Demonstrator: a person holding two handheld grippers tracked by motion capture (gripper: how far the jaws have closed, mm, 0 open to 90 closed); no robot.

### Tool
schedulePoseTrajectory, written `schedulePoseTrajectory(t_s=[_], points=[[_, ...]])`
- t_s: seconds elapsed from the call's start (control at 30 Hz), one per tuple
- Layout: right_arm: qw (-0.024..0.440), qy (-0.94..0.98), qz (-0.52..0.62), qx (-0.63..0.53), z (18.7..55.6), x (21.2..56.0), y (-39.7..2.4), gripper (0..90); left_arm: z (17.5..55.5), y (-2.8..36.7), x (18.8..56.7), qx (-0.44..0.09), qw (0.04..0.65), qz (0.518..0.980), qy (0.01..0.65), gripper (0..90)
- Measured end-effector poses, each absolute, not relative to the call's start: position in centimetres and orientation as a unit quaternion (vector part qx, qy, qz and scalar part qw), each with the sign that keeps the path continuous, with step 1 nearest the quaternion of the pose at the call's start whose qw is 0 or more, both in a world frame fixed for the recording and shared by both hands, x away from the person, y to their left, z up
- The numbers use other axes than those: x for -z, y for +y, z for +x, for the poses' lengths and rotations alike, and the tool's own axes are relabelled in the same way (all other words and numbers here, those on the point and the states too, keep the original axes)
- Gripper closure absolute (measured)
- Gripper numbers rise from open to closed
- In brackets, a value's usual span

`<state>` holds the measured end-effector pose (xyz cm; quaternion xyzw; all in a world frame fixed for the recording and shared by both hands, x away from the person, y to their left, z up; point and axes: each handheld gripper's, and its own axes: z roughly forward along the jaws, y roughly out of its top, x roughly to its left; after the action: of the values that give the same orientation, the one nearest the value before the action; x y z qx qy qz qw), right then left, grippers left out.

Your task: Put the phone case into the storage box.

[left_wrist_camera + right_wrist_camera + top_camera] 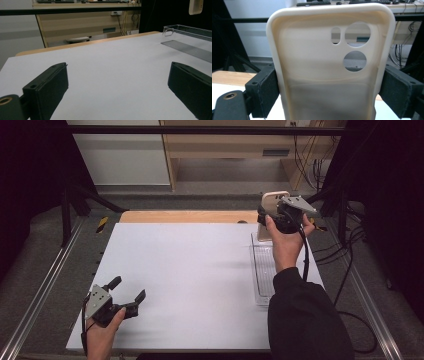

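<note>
Your right gripper is clamped on a phone case w/ jaws set wide, one black pad on each long edge. Case is cream, soft-looking, matte; rounded corners, raised lip round the rim. You're seeing the inside face. Three cutouts top right: two round holes, one small slot. Case stands upright in the grip; its lower end is cut off at the bottom of the right gripper view. In the high view the case sticks up above your right hand, held over the far right of the table, above the far end of the tray.

Tray is clear plastic, long rectangle, low walls, ribbed floor, small loop handle at the end seen in the left gripper view. Contents: can't make out any; your forearm covers part of it.

Your left gripper sits low at near-left corner, jaws spread wide, nothing btwn them. Pads are blocky, matte black.

Table top is a smooth white sheet; a wood edge shows at the far side.
</note>
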<state>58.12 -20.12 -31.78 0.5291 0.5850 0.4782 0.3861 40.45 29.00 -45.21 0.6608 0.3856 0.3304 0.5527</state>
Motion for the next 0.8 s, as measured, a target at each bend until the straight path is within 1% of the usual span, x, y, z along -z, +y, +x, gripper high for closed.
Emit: schedulePoseTrajectory(t_s=[0.27,0.8], points=[[0.373,0.583,0.55,-0.467,59.0,34.0,-20.6,12.4,40.4,28.9,45.1,-0.329,0.56,0.663,0.373,2.2],[0.377,0.584,0.554,-0.457,60.2,35.6,-20.4,12.4,40.1,28.8,45.0,-0.312,0.571,0.668,0.362,2.2]])
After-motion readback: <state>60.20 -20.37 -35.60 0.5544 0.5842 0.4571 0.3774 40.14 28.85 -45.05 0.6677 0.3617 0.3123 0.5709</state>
